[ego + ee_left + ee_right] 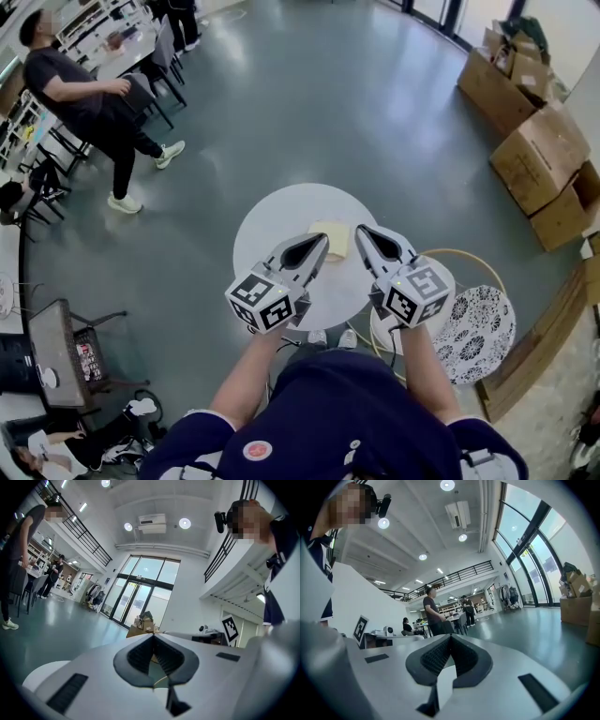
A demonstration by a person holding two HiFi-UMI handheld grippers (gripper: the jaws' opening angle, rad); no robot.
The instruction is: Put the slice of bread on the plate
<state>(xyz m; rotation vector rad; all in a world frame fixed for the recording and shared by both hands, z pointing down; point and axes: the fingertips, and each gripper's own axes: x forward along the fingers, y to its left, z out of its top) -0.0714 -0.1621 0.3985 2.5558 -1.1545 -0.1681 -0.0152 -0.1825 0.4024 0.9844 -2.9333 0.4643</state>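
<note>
Left gripper [322, 242]: jaws fully closed, nothing between them. Right gripper [362, 231]: likewise closed and empty. Both are held above the round white tabletop [281, 211], their tips at either side of the pale yellow, squarish slice of bread [332, 236], which lies flat there. No plate can be told apart from the white surface. Judgement: the bread is ungripped, so the next move calls for opening one gripper and lowering it to an edge. The slice shows no clear long axis.

Left gripper [322, 240], right gripper [362, 230] both closed, empty, level.
</note>
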